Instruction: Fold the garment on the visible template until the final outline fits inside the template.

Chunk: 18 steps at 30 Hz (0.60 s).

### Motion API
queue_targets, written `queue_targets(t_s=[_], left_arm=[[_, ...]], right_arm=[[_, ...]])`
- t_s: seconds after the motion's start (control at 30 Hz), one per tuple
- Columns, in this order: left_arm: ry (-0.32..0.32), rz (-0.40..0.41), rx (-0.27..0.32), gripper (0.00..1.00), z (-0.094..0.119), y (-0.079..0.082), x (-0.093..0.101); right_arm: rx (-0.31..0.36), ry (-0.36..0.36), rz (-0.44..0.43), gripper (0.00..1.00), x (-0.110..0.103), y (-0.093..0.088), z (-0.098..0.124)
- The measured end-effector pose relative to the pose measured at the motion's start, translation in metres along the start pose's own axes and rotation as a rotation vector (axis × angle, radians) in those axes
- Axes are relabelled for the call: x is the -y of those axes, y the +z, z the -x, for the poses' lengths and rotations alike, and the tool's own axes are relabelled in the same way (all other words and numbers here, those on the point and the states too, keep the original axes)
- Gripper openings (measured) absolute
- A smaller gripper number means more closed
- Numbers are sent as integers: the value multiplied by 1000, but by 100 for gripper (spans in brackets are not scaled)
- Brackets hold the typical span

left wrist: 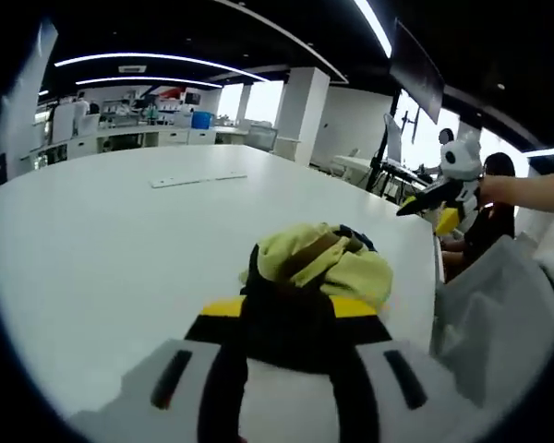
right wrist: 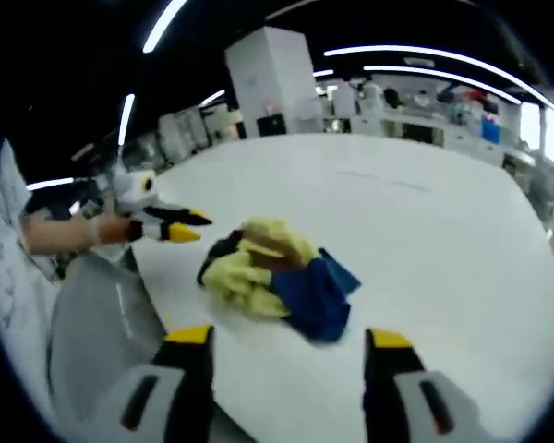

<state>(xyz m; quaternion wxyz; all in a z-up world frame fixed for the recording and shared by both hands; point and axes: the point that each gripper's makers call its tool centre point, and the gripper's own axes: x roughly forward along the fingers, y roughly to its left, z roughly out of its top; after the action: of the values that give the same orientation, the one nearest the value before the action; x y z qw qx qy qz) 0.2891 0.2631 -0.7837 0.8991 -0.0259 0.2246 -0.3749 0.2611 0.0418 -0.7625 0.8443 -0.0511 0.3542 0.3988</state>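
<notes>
A: Where is the garment (right wrist: 275, 277) now?

B: Bunched in a heap on the white table (right wrist: 425, 240), lower centre of the right gripper view: yellow-green cloth over blue with a brown strip between. In the left gripper view the same heap sits just above the jaws, lower centre.

A: And the tongs?

B: The right gripper (right wrist: 289, 343) stands wide open, its yellow-tipped jaws either side of the heap at the bottom of the frame, holding nothing. The left gripper (left wrist: 291, 318) has its jaws close together right at the cloth; whether it pinches it I cannot tell, since the heap hides the tips.

A: So the step in hand?

B: I judge it is spreading the heap flat before any fold. Best to take two separate edges, not the top of the lump, and draw them apart low over the table.

A: Anything in the way?

B: A pale strip (left wrist: 198, 179) lies well apart, upper centre-left of the left gripper view; I cannot make out any template outline. The heap lies near the table edge, so pull inward. Desks and monitors stand beyond.
</notes>
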Motion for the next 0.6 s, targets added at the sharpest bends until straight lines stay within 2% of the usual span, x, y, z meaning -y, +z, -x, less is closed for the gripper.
queue_targets(t_s=[0.17,0.23,0.33,0.43,0.6], left_arm=[[-10,-22,-41,26,-9,-10,0],[-10,-35,-45,24,-11,-8,2],[-15,-42,-54,21,-16,-10,-5],[-16,-46,-72,20,-20,-14,-8],[-26,-38,-99,14,-25,-20,-12]], right_arm=[[-23,13,24,57,3,3,-13],[-21,22,30,50,5,6,-18],[-21,31,38,40,6,8,-27],[-60,52,50,28,2,1,-39],[-95,61,48,20,4,-10,-58]])
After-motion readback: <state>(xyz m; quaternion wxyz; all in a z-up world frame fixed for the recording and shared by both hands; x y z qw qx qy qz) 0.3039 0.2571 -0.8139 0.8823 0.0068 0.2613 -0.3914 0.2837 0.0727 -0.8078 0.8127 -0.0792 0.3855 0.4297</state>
